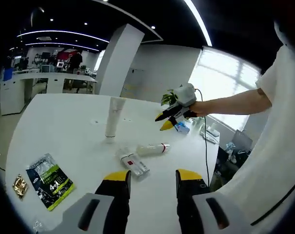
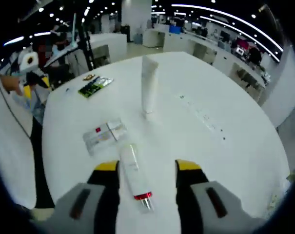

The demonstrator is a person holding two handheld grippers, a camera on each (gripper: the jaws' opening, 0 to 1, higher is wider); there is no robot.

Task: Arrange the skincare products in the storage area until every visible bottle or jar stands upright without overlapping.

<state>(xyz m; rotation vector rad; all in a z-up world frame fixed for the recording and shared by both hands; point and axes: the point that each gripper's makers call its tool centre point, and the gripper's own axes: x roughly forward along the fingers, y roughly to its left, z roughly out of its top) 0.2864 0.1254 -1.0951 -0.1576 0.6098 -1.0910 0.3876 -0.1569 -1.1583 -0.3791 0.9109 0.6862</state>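
Observation:
A white tube (image 1: pixel 115 117) (image 2: pixel 149 90) stands upright on the round white table (image 1: pixel 64 126) (image 2: pixel 210 97). Beside it a slim white tube with a red cap (image 1: pixel 152 148) (image 2: pixel 136 178) lies flat. A flat white pack with a red mark (image 1: pixel 132 164) (image 2: pixel 104 135) also lies flat next to it. My left gripper (image 1: pixel 153 175) is open over the table's near edge, short of the lying pair. My right gripper (image 2: pixel 147 166) (image 1: pixel 163 122) is open, and the red-capped tube shows between its jaws, which stand wide of it.
A green sachet (image 1: pixel 49 181) (image 2: pixel 94 86) and a small gold packet (image 1: pixel 19 185) lie near the table's edge. A person's arm (image 1: pixel 230 102) holds the right gripper. The left gripper (image 2: pixel 36 85) shows at the far side. Desks and a pillar (image 1: pixel 120 58) stand behind.

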